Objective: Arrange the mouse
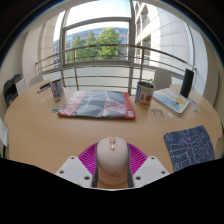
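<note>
A beige computer mouse (112,160) with a scroll wheel sits between my gripper's (112,166) two fingers, their magenta pads (90,157) pressing on both its sides. The mouse is held above the wooden table (60,130). A dark patterned mouse mat (190,147) lies on the table to the right of the fingers.
A red and grey book or folder (96,102) lies on the table beyond the fingers. A cup (145,93) stands to its right, with a box and a dark object (186,82) further right. A can (57,89) stands at the left. A large window is behind.
</note>
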Demonstrator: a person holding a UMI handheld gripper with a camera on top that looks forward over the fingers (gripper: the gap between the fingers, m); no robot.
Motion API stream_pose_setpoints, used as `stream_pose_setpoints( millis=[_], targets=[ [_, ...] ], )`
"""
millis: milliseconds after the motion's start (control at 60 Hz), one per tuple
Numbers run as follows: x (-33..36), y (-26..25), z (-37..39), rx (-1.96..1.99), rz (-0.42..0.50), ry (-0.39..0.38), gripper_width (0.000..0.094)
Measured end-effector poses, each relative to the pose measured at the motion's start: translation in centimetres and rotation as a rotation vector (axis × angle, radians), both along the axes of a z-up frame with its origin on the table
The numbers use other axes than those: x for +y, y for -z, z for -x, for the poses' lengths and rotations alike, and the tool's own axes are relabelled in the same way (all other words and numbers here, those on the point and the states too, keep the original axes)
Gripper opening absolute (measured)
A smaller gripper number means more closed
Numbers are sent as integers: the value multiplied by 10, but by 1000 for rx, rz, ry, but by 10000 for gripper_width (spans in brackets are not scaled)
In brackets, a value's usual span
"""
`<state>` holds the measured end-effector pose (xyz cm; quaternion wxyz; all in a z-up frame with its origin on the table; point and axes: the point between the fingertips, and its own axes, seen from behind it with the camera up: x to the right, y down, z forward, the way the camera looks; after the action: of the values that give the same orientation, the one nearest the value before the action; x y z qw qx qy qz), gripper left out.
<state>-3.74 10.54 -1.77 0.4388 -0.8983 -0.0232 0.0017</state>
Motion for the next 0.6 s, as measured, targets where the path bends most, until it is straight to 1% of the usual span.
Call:
stream_pose_setpoints(
  millis=[83,150,233,317,367,417,467,533,600],
  targets=[
    [-7,-9,5,30,3,-23,387],
    [-11,-39,12,37,-36,-52,388],
    [-22,-105,21,86,-134,-92,388],
    [-30,-183,12,111,-246,-121,387],
    [-34,-224,-9,98,-316,-121,386],
    [-38,-256,-35,112,-357,-107,385],
    [-33,-258,-71,118,-364,-73,385],
    [-29,-245,-132,93,-351,-19,384],
    [-19,-208,-188,42,-285,26,385]
  ],
)
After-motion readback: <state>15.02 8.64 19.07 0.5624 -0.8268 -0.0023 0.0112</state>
